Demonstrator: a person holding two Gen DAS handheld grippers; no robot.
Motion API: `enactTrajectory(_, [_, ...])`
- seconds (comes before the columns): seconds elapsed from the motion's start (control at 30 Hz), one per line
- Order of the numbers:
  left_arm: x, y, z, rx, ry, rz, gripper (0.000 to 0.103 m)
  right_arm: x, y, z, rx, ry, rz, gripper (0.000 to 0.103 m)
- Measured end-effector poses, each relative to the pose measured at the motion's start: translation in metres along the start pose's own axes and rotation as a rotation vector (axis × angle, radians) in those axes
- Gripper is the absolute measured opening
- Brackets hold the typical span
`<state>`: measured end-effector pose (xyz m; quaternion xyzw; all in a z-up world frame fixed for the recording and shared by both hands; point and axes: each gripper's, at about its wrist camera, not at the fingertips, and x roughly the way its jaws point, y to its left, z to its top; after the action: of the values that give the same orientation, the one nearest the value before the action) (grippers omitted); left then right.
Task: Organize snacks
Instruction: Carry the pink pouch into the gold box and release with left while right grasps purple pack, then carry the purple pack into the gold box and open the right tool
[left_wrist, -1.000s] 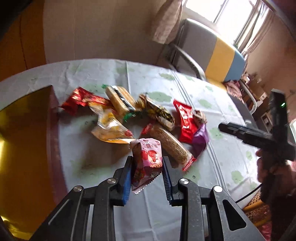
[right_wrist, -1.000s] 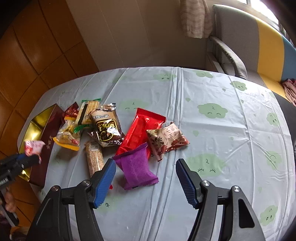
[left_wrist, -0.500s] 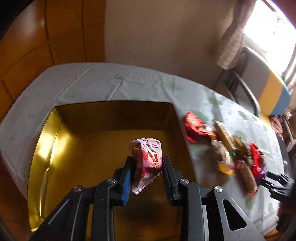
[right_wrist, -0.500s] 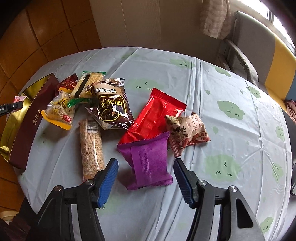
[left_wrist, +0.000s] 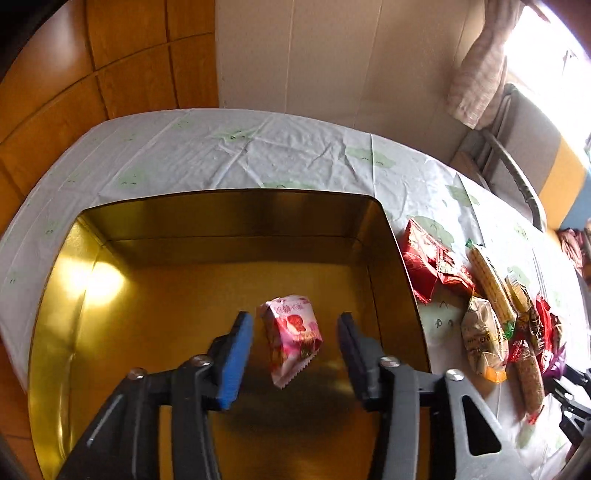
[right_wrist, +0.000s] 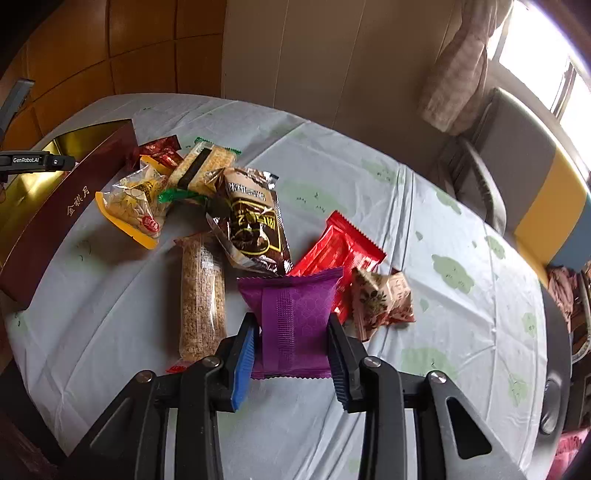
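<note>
Cloud-print tablecloth (right_wrist: 369, 177), snack pile mostly unsorted. Left gripper (left_wrist: 294, 345) opening above gold box (left_wrist: 221, 229), pink packet (left_wrist: 291, 338) loose between jaws. Right gripper (right_wrist: 291, 347) closing around purple packet (right_wrist: 293, 314); seven snacks beyond it.

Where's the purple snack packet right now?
In the right wrist view, the purple snack packet lies between the closing right gripper's jaws, beside the red wrapper.

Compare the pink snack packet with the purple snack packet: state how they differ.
The pink snack packet sits over the gold box, clear of the opening left gripper; the purple snack packet lies on the tablecloth, between the closing right gripper. Pink carries printed pictures; purple is plain. Both are sealed with crimped ends.
</note>
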<state>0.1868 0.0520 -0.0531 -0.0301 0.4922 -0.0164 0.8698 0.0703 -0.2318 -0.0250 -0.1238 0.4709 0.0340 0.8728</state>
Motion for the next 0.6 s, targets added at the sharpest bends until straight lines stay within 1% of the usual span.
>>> enactTrajectory(0.1, [-0.018,0.002,-0.012,-0.004,-0.037,0.027,0.052,-0.011,0.003,0.000,-0.025,-0.039,-0.031,0.036])
enactTrajectory(0.3, [-0.046,0.004,-0.040,0.004,-0.077,0.063,0.052,-0.040,0.024,0.010,-0.093,-0.121,-0.103,0.036])
enactTrajectory(0.43, [-0.064,0.006,-0.059,0.009,-0.091,0.072,0.052,-0.057,0.042,0.027,-0.101,-0.177,-0.090,0.036])
enactTrajectory(0.6, [-0.086,0.009,-0.077,0.009,-0.122,0.082,0.052,-0.084,0.087,0.049,-0.121,-0.272,-0.057,0.036])
